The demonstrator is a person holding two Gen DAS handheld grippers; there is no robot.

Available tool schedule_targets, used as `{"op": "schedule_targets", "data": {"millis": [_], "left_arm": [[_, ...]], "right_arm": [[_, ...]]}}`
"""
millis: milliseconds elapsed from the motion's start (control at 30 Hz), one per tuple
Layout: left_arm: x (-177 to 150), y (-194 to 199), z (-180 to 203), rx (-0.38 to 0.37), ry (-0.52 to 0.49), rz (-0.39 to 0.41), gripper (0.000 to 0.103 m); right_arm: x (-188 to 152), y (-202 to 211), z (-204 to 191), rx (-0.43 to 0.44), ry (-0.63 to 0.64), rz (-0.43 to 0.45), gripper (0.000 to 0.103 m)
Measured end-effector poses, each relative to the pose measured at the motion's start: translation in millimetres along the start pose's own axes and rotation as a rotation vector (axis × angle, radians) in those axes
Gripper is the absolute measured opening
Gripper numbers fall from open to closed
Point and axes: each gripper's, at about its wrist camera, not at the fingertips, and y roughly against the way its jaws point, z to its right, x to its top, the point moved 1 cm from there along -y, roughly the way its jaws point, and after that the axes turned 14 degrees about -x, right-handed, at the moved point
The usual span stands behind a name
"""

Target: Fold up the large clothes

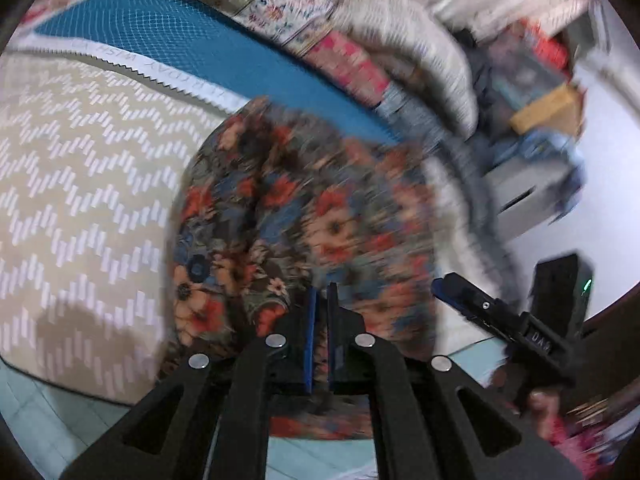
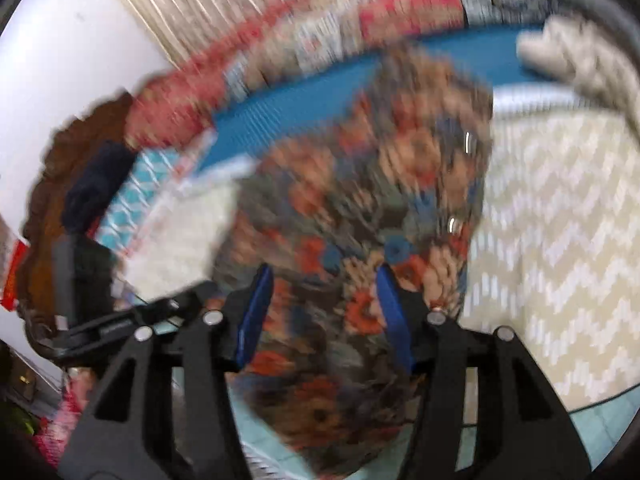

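A large floral garment (image 1: 304, 216) in red, blue and brown hangs, blurred by motion, above a beige zigzag-patterned mat (image 1: 80, 184). My left gripper (image 1: 322, 300) is shut on an edge of the garment, its blue pads pinching the cloth. The right gripper also shows in the left wrist view (image 1: 444, 288), off to the right. In the right wrist view the garment (image 2: 360, 200) fills the middle, and my right gripper (image 2: 324, 284) is open with the cloth lying between its spread blue pads (image 2: 256, 300).
A blue mat (image 1: 192, 40) lies behind the beige one, with patterned bedding (image 1: 280, 8) and a white knitted cloth (image 1: 432, 52) beyond. Boxes and clutter (image 1: 536, 100) stand at the right. Pale floor tiles (image 1: 48, 408) show below the mat's edge.
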Motion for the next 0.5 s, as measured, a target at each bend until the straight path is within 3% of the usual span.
{"op": "schedule_targets", "data": {"millis": [33, 133, 233, 300, 367, 433, 500], "left_arm": [[-2.2, -8.3, -8.2, 0.043, -0.014, -0.026, 0.015], [1.6, -7.2, -20.9, 0.022, 0.031, -0.040, 0.015], [14.5, 2.4, -13.2, 0.071, -0.003, -0.064, 0.015], [27.9, 15.9, -6.6, 0.110, -0.048, -0.030, 0.015], [42.1, 27.4, -4.6, 0.150, -0.086, 0.006, 0.015], [56.1, 22.7, -7.6, 0.160, -0.096, -0.039, 0.014], [62.1, 12.6, -10.4, 0.118, -0.108, -0.117, 0.012]], "right_arm": [[-4.2, -15.0, 1.5, -0.029, 0.012, -0.029, 0.052], [-5.7, -23.2, -5.2, -0.038, 0.046, -0.009, 0.056], [-2.7, -7.5, 0.3, 0.023, 0.032, 0.008, 0.060], [-3.8, 10.0, 15.1, 0.082, -0.033, 0.045, 0.067], [-9.6, 27.3, 37.4, 0.093, -0.125, 0.107, 0.083], [-18.1, 32.4, 59.4, 0.114, -0.197, 0.099, 0.086], [-23.9, 24.1, 75.2, 0.149, -0.264, 0.040, 0.086]]}}
